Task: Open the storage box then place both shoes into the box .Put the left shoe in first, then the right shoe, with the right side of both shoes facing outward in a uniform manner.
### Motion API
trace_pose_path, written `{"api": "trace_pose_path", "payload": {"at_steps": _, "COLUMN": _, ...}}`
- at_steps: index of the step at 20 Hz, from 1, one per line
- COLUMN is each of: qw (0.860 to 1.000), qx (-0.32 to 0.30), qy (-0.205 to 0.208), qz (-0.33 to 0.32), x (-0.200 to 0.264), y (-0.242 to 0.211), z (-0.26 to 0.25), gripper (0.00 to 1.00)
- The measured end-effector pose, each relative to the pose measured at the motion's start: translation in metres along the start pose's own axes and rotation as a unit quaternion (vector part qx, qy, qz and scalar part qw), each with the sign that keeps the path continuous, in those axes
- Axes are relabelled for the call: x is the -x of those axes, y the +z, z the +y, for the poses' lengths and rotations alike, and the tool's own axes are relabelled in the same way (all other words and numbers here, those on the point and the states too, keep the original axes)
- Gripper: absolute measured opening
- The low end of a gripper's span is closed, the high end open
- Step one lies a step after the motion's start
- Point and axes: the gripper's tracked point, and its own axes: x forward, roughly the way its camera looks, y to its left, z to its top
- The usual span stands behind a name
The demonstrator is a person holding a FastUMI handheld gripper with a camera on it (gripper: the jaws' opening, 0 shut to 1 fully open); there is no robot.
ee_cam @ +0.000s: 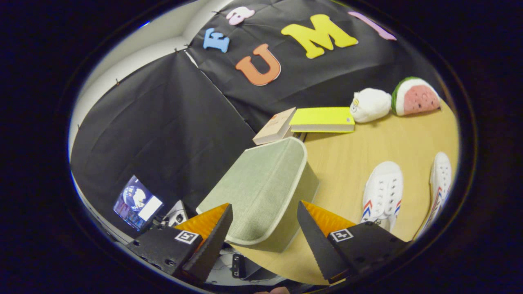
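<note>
the hand-held gripper (pixel 264 222), fingers spread around the closed storage box (pixel 261 188), could shove it off the worktop (pixel 351 163) edge.

Closed green storage box (pixel 265 185) beside 2 white shoes (pixel 383 194)

The tool (pixel 264 212) is held with its fingers spread wide apart, nothing gripped. The gap between them is blocked by the closed storage box (pixel 265 183), standing near the desk (pixel 347 163) edge. Beyond the box, the way is closed by two books (pixel 310 120). Bare desk is left between the box and the two white shoes (pixel 384 194). Two plush toys (pixel 392 102) are set well beyond the shoes.
</note>
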Motion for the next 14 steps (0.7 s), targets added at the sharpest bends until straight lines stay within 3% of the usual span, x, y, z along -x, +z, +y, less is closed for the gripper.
{"api": "trace_pose_path", "payload": {"at_steps": 11, "qw": 0.984, "qx": -0.146, "qy": 0.088, "qz": 0.053, "x": -0.039, "y": -0.006, "z": -0.001, "gripper": 1.00}}
{"api": "trace_pose_path", "payload": {"at_steps": 14, "qw": 0.978, "qx": -0.170, "qy": 0.104, "qz": 0.060, "x": -0.043, "y": 0.002, "z": 0.003, "gripper": 0.91}}
